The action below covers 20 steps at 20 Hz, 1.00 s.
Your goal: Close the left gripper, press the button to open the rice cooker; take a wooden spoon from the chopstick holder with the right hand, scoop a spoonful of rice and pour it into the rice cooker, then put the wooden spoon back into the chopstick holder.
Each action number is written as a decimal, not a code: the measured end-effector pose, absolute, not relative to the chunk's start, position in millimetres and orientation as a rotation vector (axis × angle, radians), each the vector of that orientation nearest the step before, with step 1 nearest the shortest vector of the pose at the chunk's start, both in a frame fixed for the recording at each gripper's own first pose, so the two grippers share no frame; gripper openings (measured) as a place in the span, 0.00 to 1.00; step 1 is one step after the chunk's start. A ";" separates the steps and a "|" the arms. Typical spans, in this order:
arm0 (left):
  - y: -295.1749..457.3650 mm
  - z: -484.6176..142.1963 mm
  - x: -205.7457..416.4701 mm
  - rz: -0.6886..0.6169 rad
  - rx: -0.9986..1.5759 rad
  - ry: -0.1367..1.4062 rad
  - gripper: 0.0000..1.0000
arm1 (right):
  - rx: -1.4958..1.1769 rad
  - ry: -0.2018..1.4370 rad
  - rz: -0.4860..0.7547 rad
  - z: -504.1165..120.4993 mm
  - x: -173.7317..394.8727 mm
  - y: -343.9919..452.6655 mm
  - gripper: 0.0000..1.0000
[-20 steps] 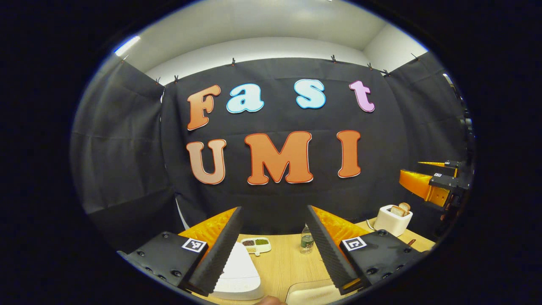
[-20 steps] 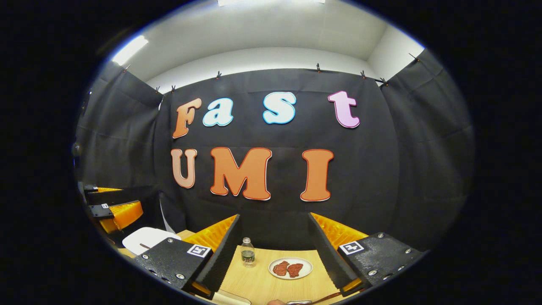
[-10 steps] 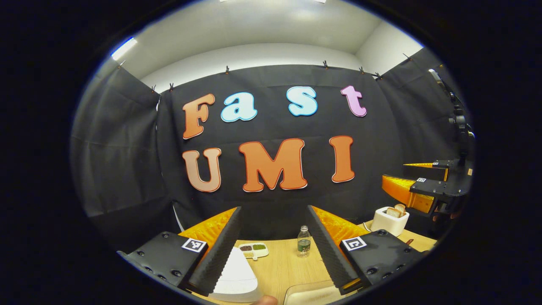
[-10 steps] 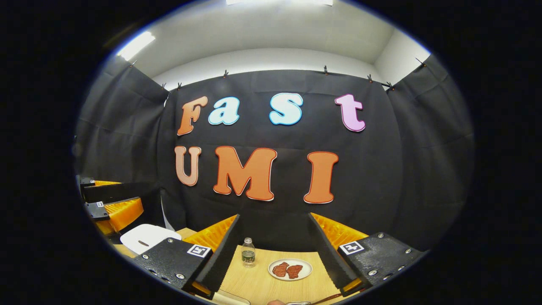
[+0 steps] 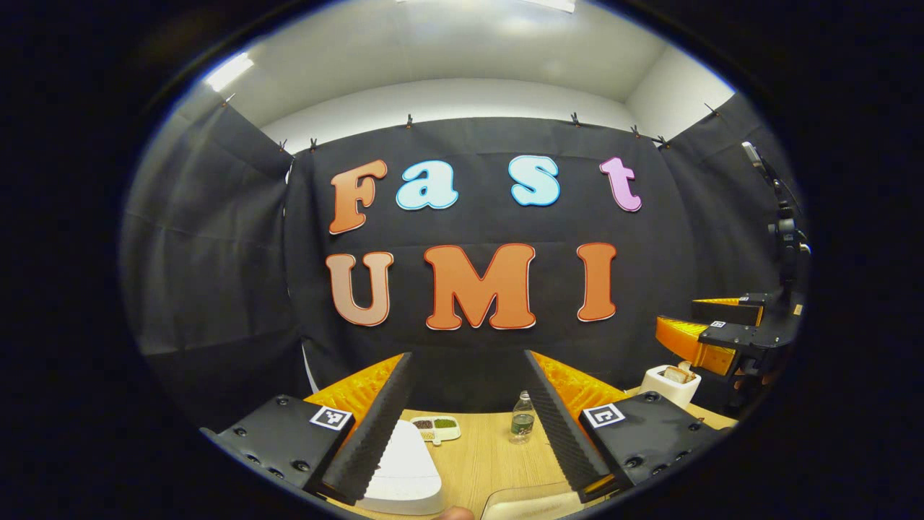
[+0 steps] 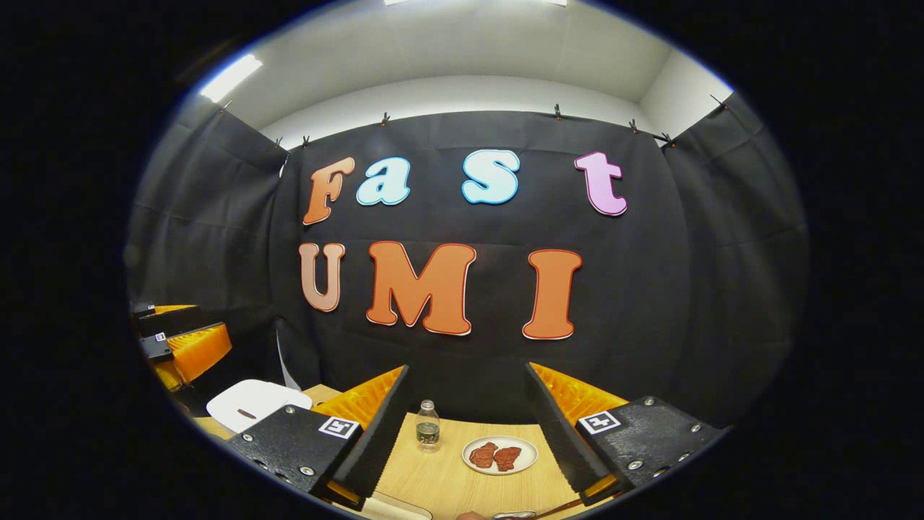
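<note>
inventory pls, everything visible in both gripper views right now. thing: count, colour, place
rice cooker: 1, white, table's near left, by the left gripper's left finger
divided dish: 1, white, dark, green and tan fillings, behind the rice cooker
bottle: 1, clear, dark contents, mid table toward the back
toaster: 1, white, bread in its slots, far right in the left gripper view
plate: 1, white, two reddish-brown pieces on it, right of the bottle
tray: 1, pale, near edge
table: 1, light wood
left gripper: 1, open, above the table
right gripper: 1, open, above the table
</note>
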<state>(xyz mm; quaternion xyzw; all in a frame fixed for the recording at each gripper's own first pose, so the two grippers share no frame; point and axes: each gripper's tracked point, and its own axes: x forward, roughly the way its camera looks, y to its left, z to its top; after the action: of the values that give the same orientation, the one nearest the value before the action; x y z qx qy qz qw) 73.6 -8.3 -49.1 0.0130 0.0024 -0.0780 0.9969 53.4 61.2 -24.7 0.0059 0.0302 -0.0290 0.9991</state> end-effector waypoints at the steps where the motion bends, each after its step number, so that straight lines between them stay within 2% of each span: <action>1: -7.3 -47.4 73.8 -0.155 0.025 -0.001 1.00 | 0.012 0.057 -0.054 -23.4 54.0 63.7 0.95; 2: -8.0 -49.2 76.0 -0.154 0.026 -0.002 0.96 | 0.010 0.055 -0.053 -23.6 54.6 64.8 0.95; 8: -6.0 -50.4 82.4 -0.140 0.050 -0.004 0.96 | 0.017 0.062 -0.045 -27.7 59.4 71.2 0.95; 9: -2.2 -48.8 83.5 -0.121 0.067 -0.012 1.00 | 0.019 0.061 -0.045 -27.5 59.9 71.8 0.95; 10: 3.1 -46.9 85.0 -0.102 0.082 -0.024 1.00 | 0.020 0.061 -0.046 -27.2 59.5 71.1 0.95; 20: -11.5 -49.2 85.6 -0.141 0.057 -0.020 1.00 | 0.009 0.054 -0.045 -25.4 58.8 74.7 0.95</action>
<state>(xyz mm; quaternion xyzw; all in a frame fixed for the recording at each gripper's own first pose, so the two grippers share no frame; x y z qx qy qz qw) 85.6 -11.5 -49.2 0.0283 -0.0099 -0.0703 0.9971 58.8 74.7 -25.4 0.0043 0.0272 -0.0223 0.9994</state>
